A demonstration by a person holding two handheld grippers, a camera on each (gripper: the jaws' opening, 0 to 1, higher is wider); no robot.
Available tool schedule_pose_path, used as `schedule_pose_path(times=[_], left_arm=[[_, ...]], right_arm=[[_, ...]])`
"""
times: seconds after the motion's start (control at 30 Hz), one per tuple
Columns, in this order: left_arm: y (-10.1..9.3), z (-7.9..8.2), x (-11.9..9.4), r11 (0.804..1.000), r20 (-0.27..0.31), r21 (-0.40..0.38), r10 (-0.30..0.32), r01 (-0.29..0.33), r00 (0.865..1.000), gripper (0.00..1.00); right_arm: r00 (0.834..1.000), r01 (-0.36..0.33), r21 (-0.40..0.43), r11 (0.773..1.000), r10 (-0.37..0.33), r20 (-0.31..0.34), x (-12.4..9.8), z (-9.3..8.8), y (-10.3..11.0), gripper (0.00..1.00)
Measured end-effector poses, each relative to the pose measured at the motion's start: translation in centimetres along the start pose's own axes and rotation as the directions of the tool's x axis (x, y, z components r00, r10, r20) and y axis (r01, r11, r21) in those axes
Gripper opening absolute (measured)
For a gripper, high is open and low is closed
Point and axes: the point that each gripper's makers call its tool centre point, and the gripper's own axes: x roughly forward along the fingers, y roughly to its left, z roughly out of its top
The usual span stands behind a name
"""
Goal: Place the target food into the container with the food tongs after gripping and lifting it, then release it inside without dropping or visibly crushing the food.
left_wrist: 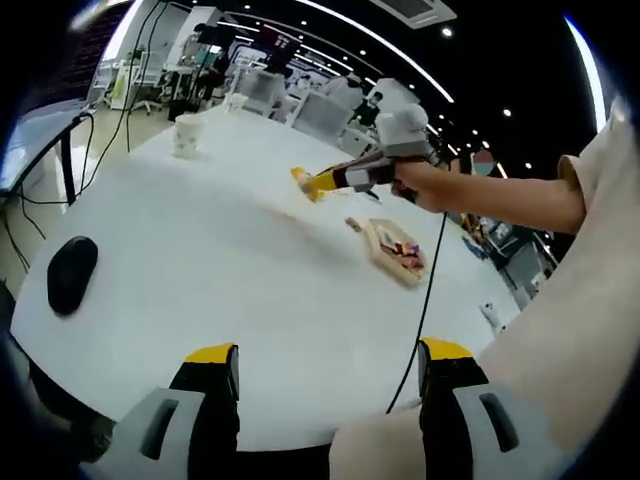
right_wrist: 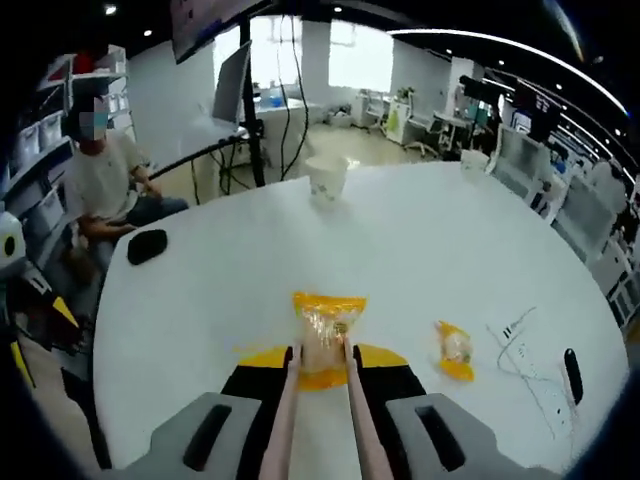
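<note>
The right gripper (right_wrist: 320, 362) squeezes pink tongs (right_wrist: 318, 420) around a wrapped snack (right_wrist: 325, 335) over the white table (right_wrist: 400, 250), so keep that squeeze soft; left gripper (left_wrist: 325, 365) waits, spread wide.

Table (right_wrist: 420, 250) white, plain. Cup (right_wrist: 326, 180) white with a faint pale print. Near packet (right_wrist: 326, 335) clear film with orange-yellow ends, pale tan food inside; second packet (right_wrist: 454, 349) to its right the same colouring. Tongs (right_wrist: 318, 400) pale pink. Right gripper (right_wrist: 322, 372) grey body, black jaws, yellow tips; left gripper (left_wrist: 325, 372) the same scheme. Mouse (left_wrist: 72, 273) black. Tray (left_wrist: 392, 248) tan, contents red and white. Cable (left_wrist: 425, 300) black. Seated person's shirt (right_wrist: 100, 180) light grey.
</note>
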Motion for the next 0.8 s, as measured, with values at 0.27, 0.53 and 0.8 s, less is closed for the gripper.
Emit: schedule_pose_path(times=[0.27, 0.53, 0.8], left_arm=[[-0.9, -0.2, 0.0, 1.000, -0.002, 0.024, -0.010, 0.010, 1.000, 0.72], [-1.8, -0.1, -0.2, 0.998, -0.003, 0.054, -0.026, 0.026, 1.000, 0.72], [-2.5, -0.3, -0.4, 0.997, 0.000, 0.068, -0.032, 0.032, 1.000, 0.72]], right_arm=[[0.999, -0.002, 0.033, 0.999, 0.001, 0.045, -1.9, 0.5, 0.9, 0.23], [0.996, 0.014, 0.073, 0.997, -0.020, 0.083, -4.0, 0.6, 1.1, 0.23], [0.993, 0.013, 0.112, 0.994, -0.026, 0.114, -6.1, 0.9, 1.9, 0.23]])
